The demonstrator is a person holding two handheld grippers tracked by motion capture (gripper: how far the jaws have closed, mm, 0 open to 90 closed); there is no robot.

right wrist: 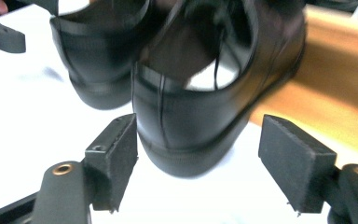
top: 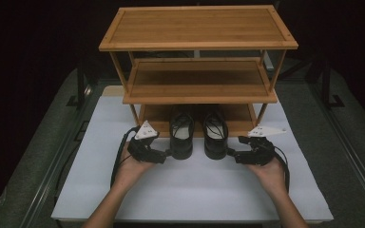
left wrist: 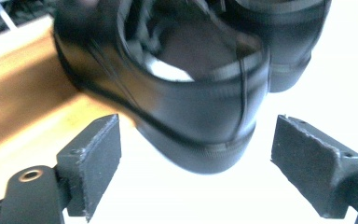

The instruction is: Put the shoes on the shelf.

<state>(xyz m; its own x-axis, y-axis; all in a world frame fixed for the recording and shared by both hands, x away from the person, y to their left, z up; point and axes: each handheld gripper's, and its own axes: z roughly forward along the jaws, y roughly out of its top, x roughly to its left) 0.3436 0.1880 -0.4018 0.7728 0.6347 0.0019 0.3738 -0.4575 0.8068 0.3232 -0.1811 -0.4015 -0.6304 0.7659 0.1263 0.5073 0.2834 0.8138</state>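
Two black leather lace-up shoes – left shoe (top: 181, 135), right shoe (top: 215, 135) – lie side by side on the white table mat (top: 195, 190), toes tucked under the bamboo three-tier rack (top: 198, 28), heels toward the person. Left gripper (top: 167, 154) and right gripper (top: 232, 154) are released, jaws spread clear of the heels.

Your forearms are bare, with no sleeves or gloves. Each hand carries a black gripper: the left gripper (top: 168, 154) and the right gripper (top: 231, 154) both wear a pale grey three-cornered plate dotted with small marks. Black cables loop back past your wrists. The rectangular black pads (left wrist: 95, 163) are rough and chipped at the edges, bolted to rounded arms with brass-ringed screw holes.
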